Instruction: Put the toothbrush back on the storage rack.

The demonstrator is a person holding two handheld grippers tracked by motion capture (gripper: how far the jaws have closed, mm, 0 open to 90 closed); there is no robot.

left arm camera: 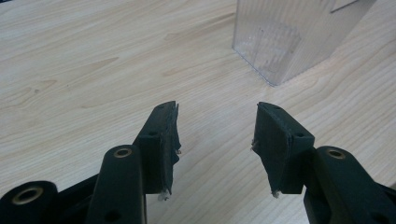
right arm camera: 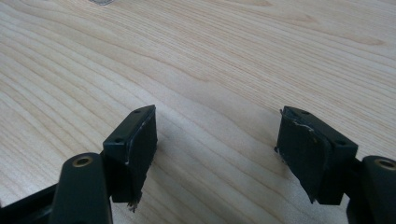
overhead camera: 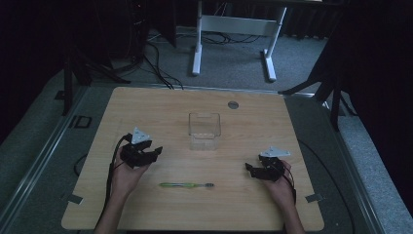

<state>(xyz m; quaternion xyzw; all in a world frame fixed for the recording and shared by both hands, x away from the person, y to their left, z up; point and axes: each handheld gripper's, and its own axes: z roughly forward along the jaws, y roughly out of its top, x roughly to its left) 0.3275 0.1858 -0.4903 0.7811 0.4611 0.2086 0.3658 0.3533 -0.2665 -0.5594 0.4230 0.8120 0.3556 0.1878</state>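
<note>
While both hand-held grippers, left (overhead camera: 157,151) and right (overhead camera: 249,169), rest gaping and empty, the toothbrush (overhead camera: 186,185) near the desk's (overhead camera: 146,105) front edge awaits pickup, likely for the clear container (overhead camera: 204,130).

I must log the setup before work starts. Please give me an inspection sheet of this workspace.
Surface: wooden table, a grey round cap near its far edge.
Job's things: toothbrush lying flat near the front edge, between the hands; clear box upright at centre, looks empty.
Clutter: nothing seen.
Grippers: left gripper and right gripper both open, holding nothing, jaws over bare wood.
Cables: a black cable trails from the left gripper; more cables on the floor behind.
Surroundings: grey floor, white desk frame, dark stands at the sides.
</note>
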